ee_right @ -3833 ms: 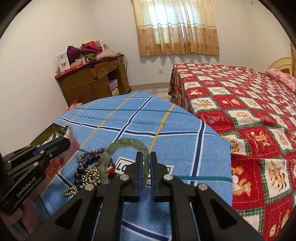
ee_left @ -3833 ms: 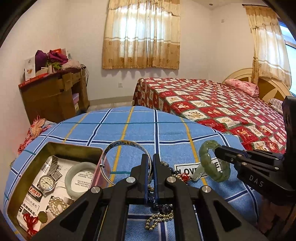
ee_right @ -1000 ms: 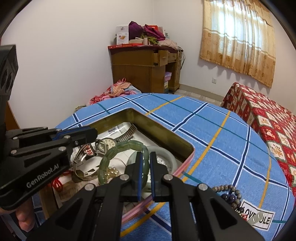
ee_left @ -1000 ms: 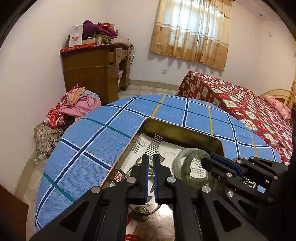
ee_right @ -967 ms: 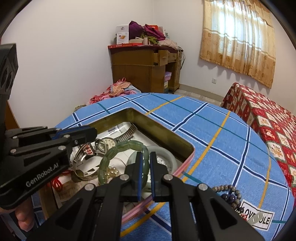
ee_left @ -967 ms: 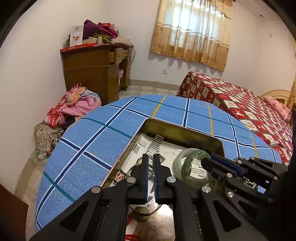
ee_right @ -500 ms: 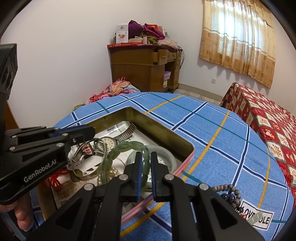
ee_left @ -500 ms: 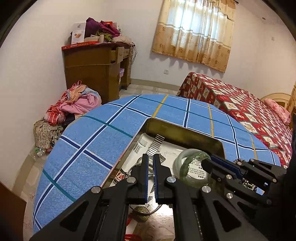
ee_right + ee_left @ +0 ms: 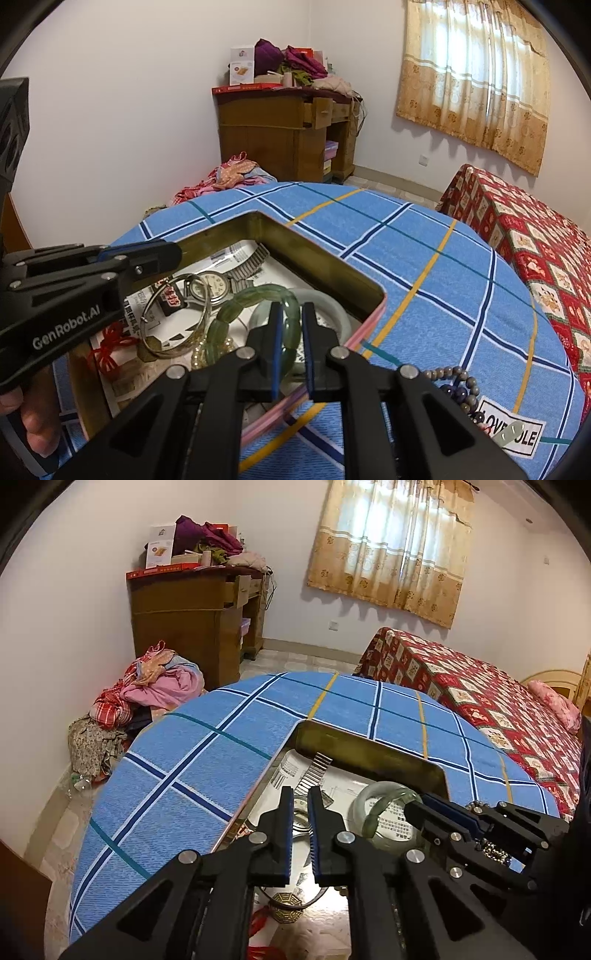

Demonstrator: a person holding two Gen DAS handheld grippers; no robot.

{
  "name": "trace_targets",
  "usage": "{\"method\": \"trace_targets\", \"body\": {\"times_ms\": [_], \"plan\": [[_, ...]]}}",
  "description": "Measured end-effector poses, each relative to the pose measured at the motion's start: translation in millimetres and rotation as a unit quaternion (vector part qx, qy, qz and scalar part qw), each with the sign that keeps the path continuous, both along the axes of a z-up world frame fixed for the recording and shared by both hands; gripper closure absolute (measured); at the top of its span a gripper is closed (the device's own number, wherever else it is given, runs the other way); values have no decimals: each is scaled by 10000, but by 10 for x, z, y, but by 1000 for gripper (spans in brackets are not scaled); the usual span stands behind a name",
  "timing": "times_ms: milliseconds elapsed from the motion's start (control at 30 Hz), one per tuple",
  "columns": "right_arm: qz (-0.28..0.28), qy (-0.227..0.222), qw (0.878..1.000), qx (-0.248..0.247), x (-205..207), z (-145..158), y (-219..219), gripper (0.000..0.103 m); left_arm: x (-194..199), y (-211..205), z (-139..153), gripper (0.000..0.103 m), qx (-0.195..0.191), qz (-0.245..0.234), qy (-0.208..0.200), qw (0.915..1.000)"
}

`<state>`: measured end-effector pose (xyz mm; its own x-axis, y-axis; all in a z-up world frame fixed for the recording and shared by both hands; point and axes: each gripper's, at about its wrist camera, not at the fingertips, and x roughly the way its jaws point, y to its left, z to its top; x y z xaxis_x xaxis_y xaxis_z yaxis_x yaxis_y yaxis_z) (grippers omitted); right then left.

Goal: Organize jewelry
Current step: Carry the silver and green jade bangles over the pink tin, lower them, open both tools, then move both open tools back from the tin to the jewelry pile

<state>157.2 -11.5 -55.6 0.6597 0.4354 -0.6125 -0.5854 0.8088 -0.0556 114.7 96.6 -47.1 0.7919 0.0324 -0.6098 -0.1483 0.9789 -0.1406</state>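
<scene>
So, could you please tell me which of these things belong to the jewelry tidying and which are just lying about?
Belongs to the job:
- tin
- green beaded bracelet
- pale jade bangle
- silver bangle
- wristwatch
- bead strands on the cloth

Just lying about:
- clothes heap
- desk
- bed
- curtains

One tin [image 9: 369, 295] sits at the centre of the right wrist frame, and in it lie one watch [image 9: 214, 286], one silver bangle [image 9: 177, 325], one pale jade bangle [image 9: 332, 306] and one green segmented bracelet [image 9: 251, 299]. Also there, toward the lower left, are one string of pearls [image 9: 199, 352], only partly seen, and one red knot charm [image 9: 110, 341]. At lower right, on the one checked cloth [image 9: 443, 266], bead strands [image 9: 458, 380] overlap, so their count cannot be told.
</scene>
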Motion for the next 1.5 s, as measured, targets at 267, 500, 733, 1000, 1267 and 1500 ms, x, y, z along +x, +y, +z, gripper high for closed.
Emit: {"method": "trace_targets", "body": {"times_ms": [267, 500, 733, 1000, 1267, 1500], "plan": [[-75, -95, 9999, 19, -7, 20, -23, 69, -70, 6, 98, 35, 92, 158, -266, 9995], [-96, -139, 9999, 29, -7, 19, -21, 62, -65, 89, 101, 35, 22, 344, -260, 9991], [-102, -168, 9998, 27, -11, 21, -20, 58, -41, 47, 89, 35, 40, 362, -208, 9991], [-235, -163, 9994, 173, -12, 57, -119, 54, -48, -18, 94, 35, 106, 378, -129, 9991], [-808, -90, 9963, 280, 19, 162, -668, 54, -44, -235, 145, 35, 175, 179, -124, 9996], [-1644, 185, 9856, 353, 61, 162, -1356, 54, 14, -642, 161, 35, 331, -316, -55, 9989]]}}
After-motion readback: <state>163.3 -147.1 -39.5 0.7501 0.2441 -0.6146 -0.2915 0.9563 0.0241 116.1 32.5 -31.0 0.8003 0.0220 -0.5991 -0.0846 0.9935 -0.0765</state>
